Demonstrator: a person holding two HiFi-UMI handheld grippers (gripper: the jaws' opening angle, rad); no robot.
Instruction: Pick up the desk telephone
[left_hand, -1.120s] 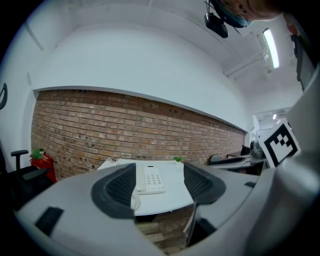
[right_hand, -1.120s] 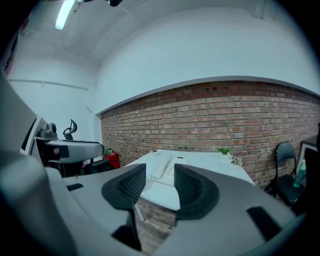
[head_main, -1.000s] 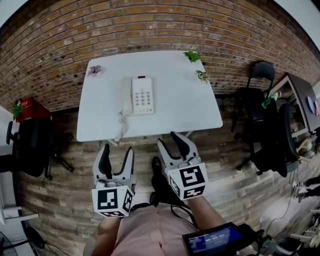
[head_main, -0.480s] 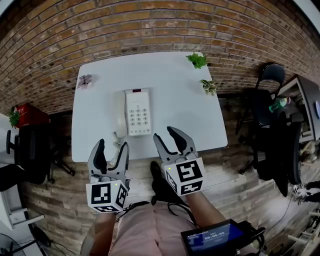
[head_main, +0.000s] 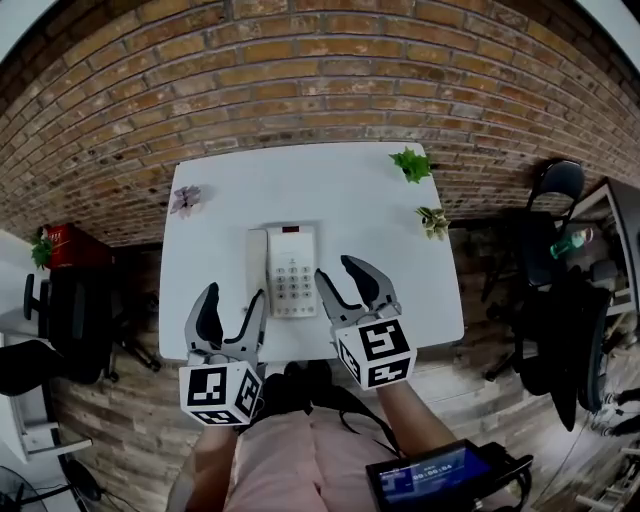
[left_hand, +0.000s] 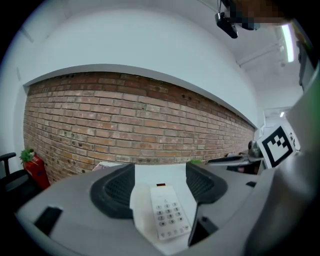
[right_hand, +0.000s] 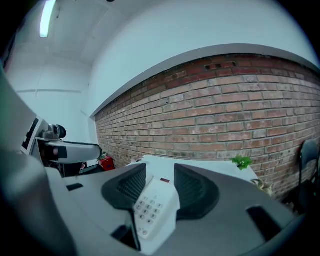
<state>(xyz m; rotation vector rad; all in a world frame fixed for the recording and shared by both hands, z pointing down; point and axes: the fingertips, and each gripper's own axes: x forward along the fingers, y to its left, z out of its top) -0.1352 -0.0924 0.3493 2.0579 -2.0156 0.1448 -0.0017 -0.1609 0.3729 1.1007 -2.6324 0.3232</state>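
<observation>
A white desk telephone lies on the white table, its handset in the cradle on the left and its keypad facing up. My left gripper hovers over the table's near edge, just left of the phone; its jaws are opening with nothing between them. My right gripper stands open just right of the phone, also empty. The phone appears ahead through the gap of the left gripper. In the right gripper view the phone lies ahead beyond the right gripper.
Two small green plants stand near the table's right edge and a pinkish one at its left. A brick wall runs behind. Black chairs stand left and right; a red box sits at left.
Both grippers have moved forward from over the floor to the table's near edge, now flanking the phone. The table and phone have come closer in view.
</observation>
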